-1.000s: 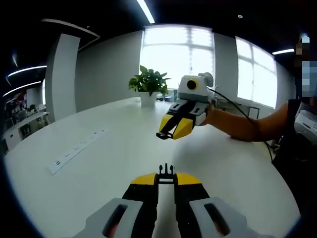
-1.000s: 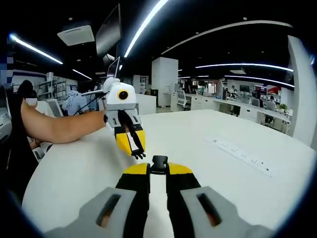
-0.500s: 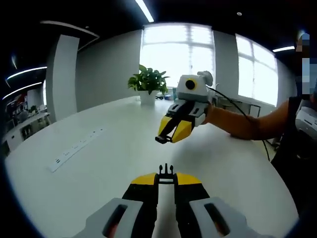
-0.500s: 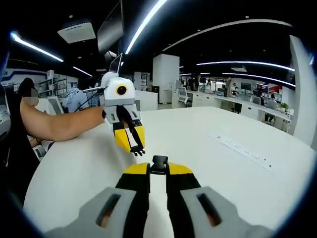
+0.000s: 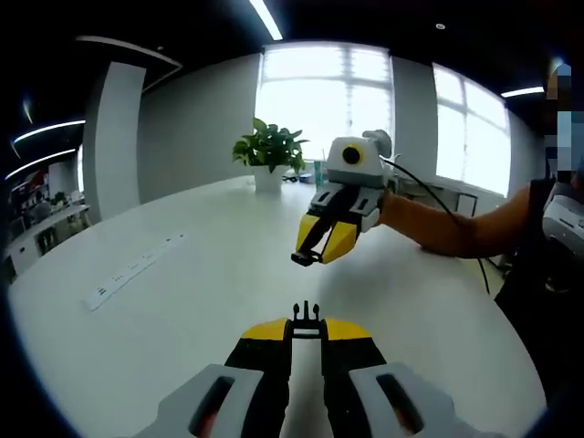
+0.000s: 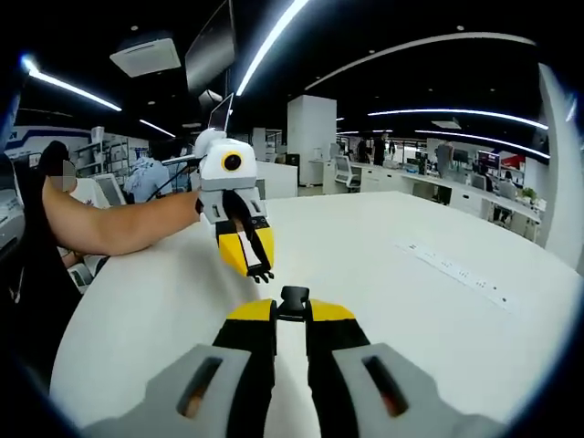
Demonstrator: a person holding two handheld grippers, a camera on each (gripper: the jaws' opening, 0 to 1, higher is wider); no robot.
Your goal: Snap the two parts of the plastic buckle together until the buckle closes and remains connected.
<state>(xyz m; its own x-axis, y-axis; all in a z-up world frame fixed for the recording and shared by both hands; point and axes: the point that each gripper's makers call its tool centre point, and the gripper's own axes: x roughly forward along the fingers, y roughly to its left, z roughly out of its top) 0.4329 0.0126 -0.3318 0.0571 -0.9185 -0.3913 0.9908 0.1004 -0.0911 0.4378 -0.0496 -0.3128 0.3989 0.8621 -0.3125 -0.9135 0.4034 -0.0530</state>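
- Currently my left gripper (image 5: 306, 330) has its jaws nearly closed on the pronged buckle half (image 5: 307, 317); only the prongs stick out past the yellow tips, the rest is hidden between the jaws.
- Right gripper (image 6: 292, 315) is the same: jaws pinched close on the socket buckle half (image 6: 294, 300), a small black block at the tips with its lower part buried.
- In the left gripper view the right gripper (image 5: 315, 248) hangs in the air above the white table (image 5: 182, 301), tilted down toward me. A black piece (image 5: 303, 259) shows at its tip, too small to make out its shape.
- In the right gripper view the left gripper (image 6: 254, 265) comes in from the left, pointing down and toward me, with the prongs (image 6: 263, 275) just visible at its tip.
- The two halves are near each other but apart, both off the table.
- The person's forearm (image 6: 119, 224) runs out to the frame edge; the body is cut off.
- A power strip (image 6: 452, 269) lies flat on the table, sockets hard to read. A potted plant (image 5: 269, 155) stands at the far edge by the windows.
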